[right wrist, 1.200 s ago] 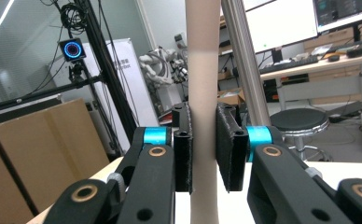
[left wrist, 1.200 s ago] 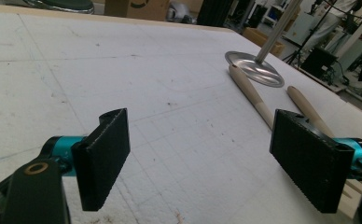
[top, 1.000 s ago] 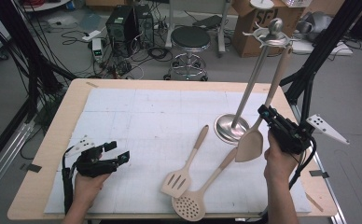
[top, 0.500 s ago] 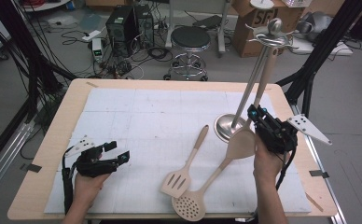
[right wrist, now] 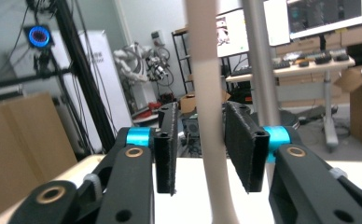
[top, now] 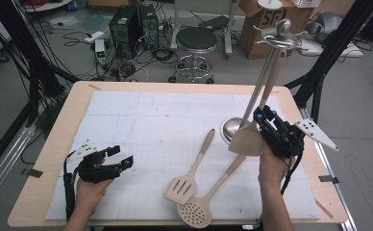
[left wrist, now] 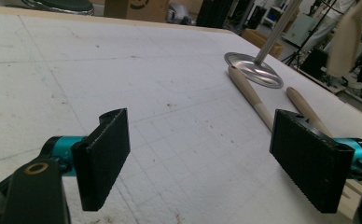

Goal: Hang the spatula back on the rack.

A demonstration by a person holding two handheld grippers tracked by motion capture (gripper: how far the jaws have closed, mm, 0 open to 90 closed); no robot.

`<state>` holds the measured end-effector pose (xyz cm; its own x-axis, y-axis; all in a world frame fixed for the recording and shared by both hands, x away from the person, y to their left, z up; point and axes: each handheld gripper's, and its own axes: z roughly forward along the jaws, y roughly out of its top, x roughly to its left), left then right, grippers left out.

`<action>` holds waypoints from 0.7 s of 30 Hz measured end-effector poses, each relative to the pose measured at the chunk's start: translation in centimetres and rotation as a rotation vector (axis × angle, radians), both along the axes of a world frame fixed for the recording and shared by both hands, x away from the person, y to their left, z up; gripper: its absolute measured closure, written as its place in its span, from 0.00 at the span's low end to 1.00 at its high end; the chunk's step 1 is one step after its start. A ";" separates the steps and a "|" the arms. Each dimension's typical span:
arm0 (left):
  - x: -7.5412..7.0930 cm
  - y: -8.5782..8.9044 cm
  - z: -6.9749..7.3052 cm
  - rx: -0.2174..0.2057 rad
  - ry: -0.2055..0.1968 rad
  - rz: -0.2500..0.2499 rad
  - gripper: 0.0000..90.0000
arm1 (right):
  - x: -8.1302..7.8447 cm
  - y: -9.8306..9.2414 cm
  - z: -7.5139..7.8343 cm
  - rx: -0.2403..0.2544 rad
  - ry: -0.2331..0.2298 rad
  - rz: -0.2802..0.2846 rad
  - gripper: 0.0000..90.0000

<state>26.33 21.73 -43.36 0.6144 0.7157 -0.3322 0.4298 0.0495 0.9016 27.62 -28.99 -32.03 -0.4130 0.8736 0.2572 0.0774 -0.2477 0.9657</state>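
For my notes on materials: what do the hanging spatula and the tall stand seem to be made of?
The hanging spatula looks like pale, matte wood: light beige, no shine, though no grain is clear. The tall stand looks like polished metal, probably steel: silver-grey pole, and its round base mirrors light.

I count three wooden utensils: one spatula [top: 246, 139] hanging right between the pads of my right tongs [right wrist: 200, 147], plus a slotted turner [top: 187, 179] and a round skimmer [top: 198, 210] lying flat on the mat between my two tongs. One metal hanging stand [top: 265, 77] rises just behind my right tongs, one white mat [top: 141, 115] lies under everything, and one black stool [top: 195, 39] sits well beyond both tongs. Two tongs in play, my left tongs [top: 119, 161] being the other.
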 end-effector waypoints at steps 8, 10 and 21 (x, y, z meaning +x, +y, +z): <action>-0.1 0.1 0.0 0.002 0.002 0.002 0.23 | 0.0 -1.1 0.1 0.078 -0.017 -0.015 0.62; -0.1 0.1 0.0 0.002 0.003 0.004 0.23 | 0.0 -1.4 0.3 0.101 -0.021 -0.010 0.61; -0.1 -0.1 0.0 0.004 0.002 -0.002 0.23 | 0.3 -1.9 2.0 0.146 -0.077 0.014 0.68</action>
<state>26.26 21.67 -43.38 0.6153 0.7156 -0.3306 0.4319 0.0448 0.9008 27.88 -30.89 -29.98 -0.4484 0.8233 0.3480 0.0094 -0.3850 0.9229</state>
